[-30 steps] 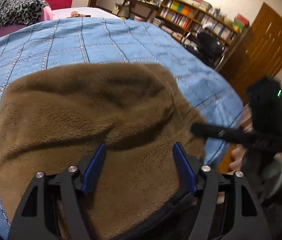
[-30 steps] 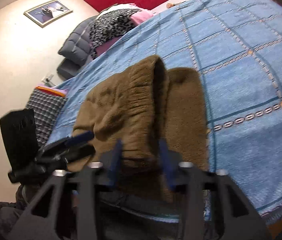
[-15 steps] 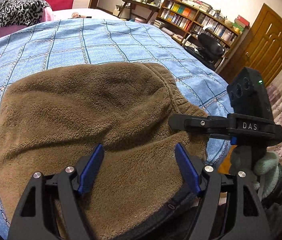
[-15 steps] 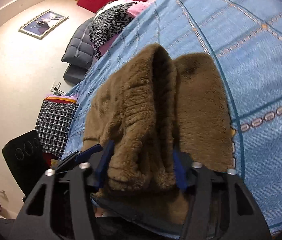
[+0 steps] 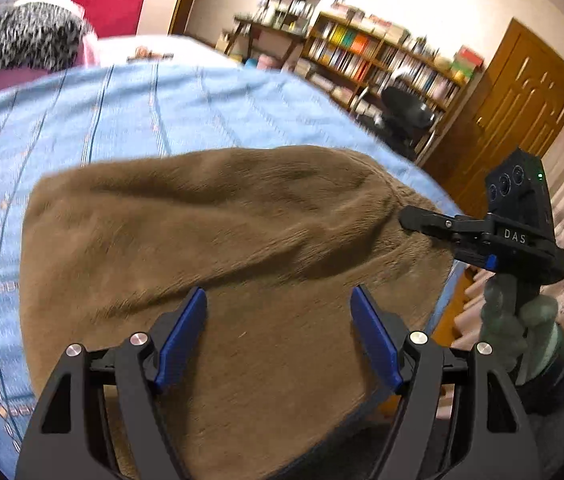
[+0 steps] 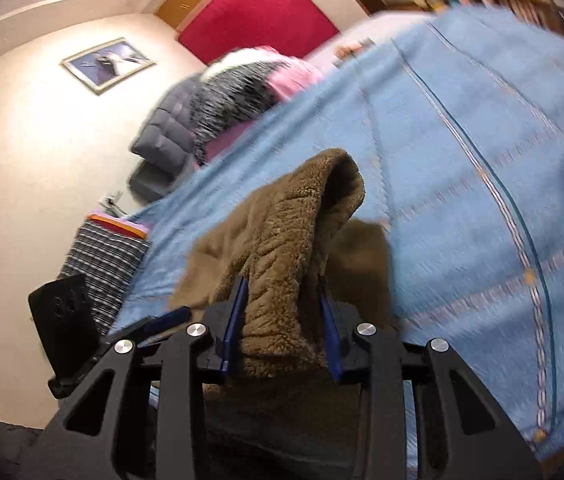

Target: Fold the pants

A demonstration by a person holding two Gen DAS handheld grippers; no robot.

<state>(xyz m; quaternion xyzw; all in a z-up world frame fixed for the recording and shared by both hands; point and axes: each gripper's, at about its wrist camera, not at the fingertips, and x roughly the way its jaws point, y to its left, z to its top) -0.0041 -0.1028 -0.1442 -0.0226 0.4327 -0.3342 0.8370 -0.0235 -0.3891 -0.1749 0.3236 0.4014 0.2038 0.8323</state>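
Brown fleece pants [image 5: 210, 232] lie folded on the blue bedspread [image 5: 122, 104]. My left gripper [image 5: 278, 320] is open and empty, hovering over the near part of the pants. My right gripper [image 6: 282, 312] is shut on the elastic waistband end of the pants [image 6: 289, 248] and holds it bunched and raised off the bed. In the left wrist view the right gripper [image 5: 413, 218] shows at the pants' right edge. In the right wrist view the left gripper [image 6: 154, 322] shows low on the left.
Pillows and a leopard-print blanket [image 5: 22, 40] lie at the bed's far end. A bookshelf [image 5: 381, 56], an office chair [image 5: 405, 112] and a wooden door [image 5: 521, 104] stand beyond the bed's right edge. A checked cushion [image 6: 102, 256] is beside the bed.
My right gripper has lifted the waistband end higher and both views have tilted, with motion blur. My left gripper stays open over the pants.
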